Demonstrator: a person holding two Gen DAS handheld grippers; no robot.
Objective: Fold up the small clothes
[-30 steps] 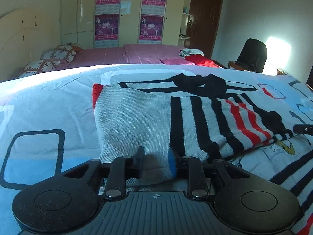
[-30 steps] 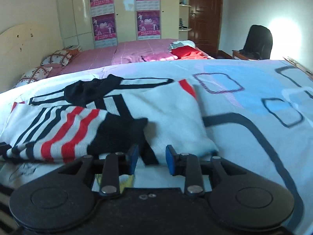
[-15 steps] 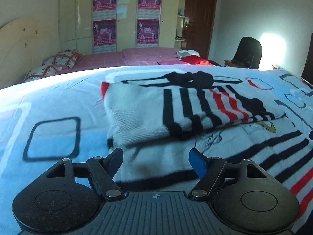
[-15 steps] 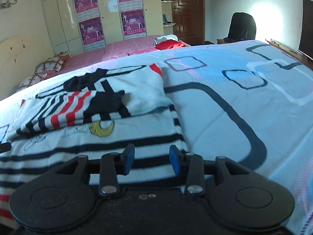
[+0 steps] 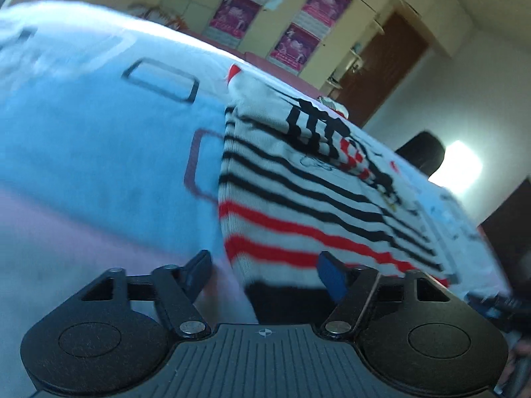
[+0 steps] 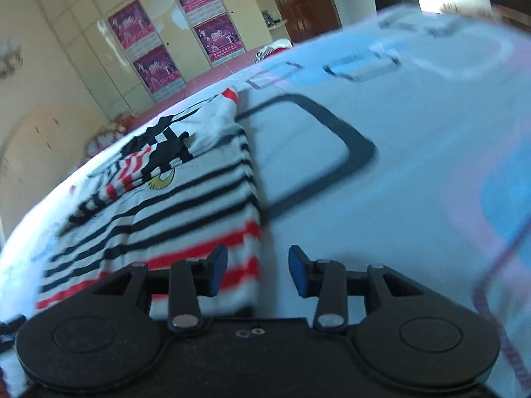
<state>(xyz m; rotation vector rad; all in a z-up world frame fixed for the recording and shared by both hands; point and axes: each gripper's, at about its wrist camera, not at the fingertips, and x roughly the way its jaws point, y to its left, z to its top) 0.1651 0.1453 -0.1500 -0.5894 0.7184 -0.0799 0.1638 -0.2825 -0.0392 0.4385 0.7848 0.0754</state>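
Observation:
A small white knit sweater (image 5: 298,192) with black and red stripes lies flat on the bed, its sleeves folded over its upper part. It also shows in the right wrist view (image 6: 186,192). My left gripper (image 5: 265,273) is open and empty at the sweater's bottom left corner, the hem between its fingers. My right gripper (image 6: 257,270) is open and empty at the bottom right corner, with the hem edge between its fingers. Both views are tilted and blurred.
The bed cover (image 5: 99,152) is light blue with dark rounded-square outlines (image 6: 308,152). A second bed with a pink cover, a wardrobe with pink posters (image 6: 156,66), a brown door (image 5: 381,66) and a black chair (image 5: 421,152) stand behind.
Both grippers have drawn back from the folded sleeves to the sweater's bottom hem corners and tilted. The left gripper let go of the sleeve and opened wide; the right opened wider.

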